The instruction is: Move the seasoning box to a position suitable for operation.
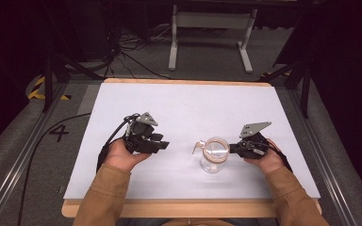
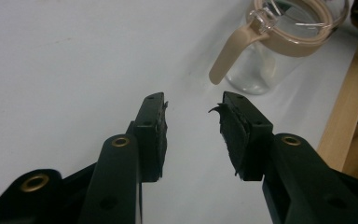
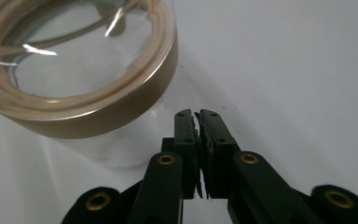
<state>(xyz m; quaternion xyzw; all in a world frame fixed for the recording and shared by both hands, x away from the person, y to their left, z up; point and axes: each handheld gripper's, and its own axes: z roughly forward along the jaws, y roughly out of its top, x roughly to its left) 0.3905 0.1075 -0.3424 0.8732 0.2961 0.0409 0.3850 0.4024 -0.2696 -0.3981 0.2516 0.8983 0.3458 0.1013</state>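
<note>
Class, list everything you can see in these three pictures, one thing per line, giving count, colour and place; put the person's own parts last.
Jar: one, clear glass with a beige rim and latch lever, standing on the sheet near the table's front, just left of the right gripper.
Sheet: one, white, covering the tabletop.
Table: one, light wood edge showing around the sheet.
Stand: one, white metal frame, on the floor behind the table.
Cables: several, black, on the grey floor at the back left.
Left gripper: one, black, jaws open, aimed toward the jar.
Right gripper: one, black, jaws shut, beside the jar.
Sleeves: two, tan, at the bottom edge.
</note>
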